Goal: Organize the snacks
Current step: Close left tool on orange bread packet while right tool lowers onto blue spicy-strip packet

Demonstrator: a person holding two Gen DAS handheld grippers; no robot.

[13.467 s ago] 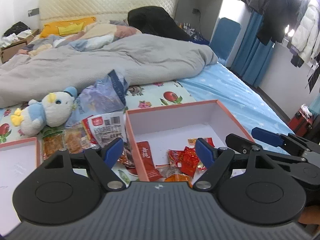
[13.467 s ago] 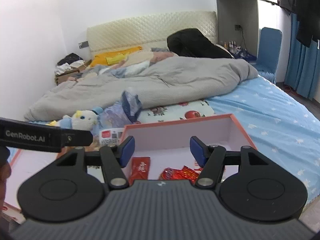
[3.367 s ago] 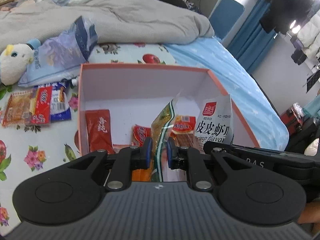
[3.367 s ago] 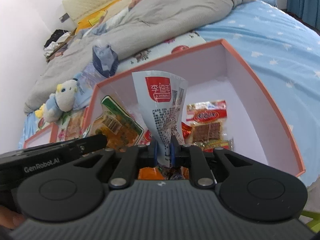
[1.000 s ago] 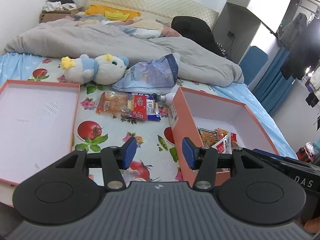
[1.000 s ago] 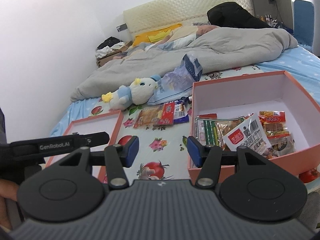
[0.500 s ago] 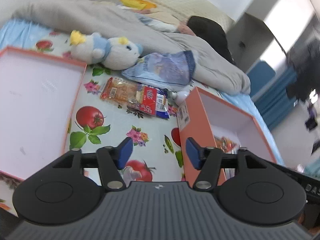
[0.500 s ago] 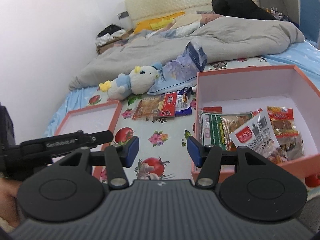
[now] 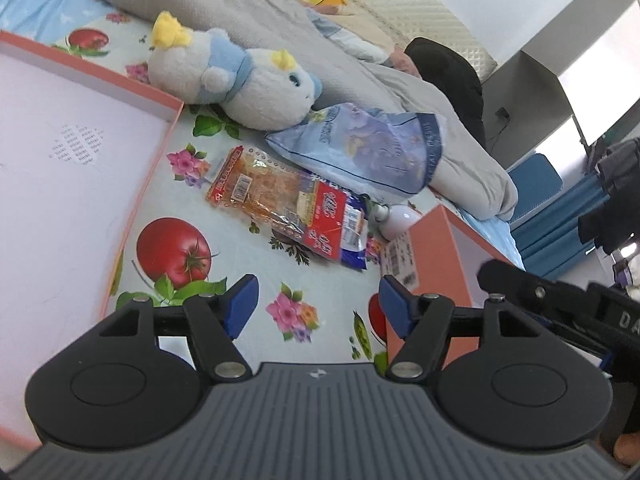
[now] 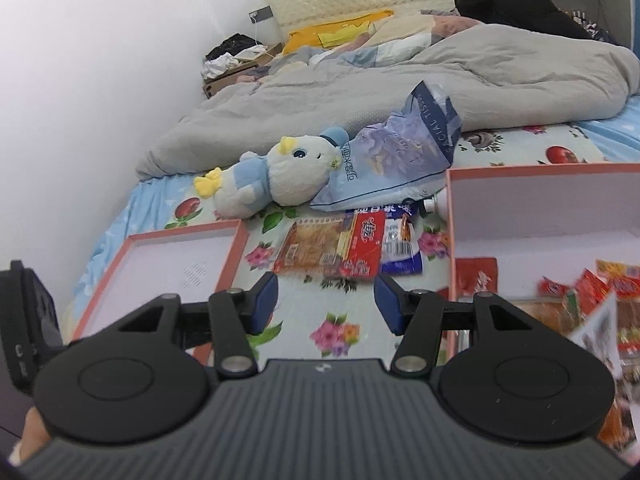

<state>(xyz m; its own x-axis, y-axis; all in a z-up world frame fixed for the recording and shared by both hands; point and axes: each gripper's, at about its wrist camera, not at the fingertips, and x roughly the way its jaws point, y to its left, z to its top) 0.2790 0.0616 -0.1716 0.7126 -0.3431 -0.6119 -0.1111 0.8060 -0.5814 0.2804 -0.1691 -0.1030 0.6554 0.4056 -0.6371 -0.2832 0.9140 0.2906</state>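
Through my left wrist, my left gripper [image 9: 318, 306] has its jaws apart and empty over the bed; the snack packets [image 9: 292, 208] lie just beyond them, the orange box [image 9: 430, 256] to their right

Through my right wrist, my right gripper [image 10: 325, 302] has jaws apart, empty; the packets [image 10: 348, 250] lie just ahead, the box [image 10: 450, 216] right

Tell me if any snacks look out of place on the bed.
Yes. Three snack packets lie overlapping on the fruit-print sheet, outside the box that holds the other snacks. They sit between it and the empty lid.
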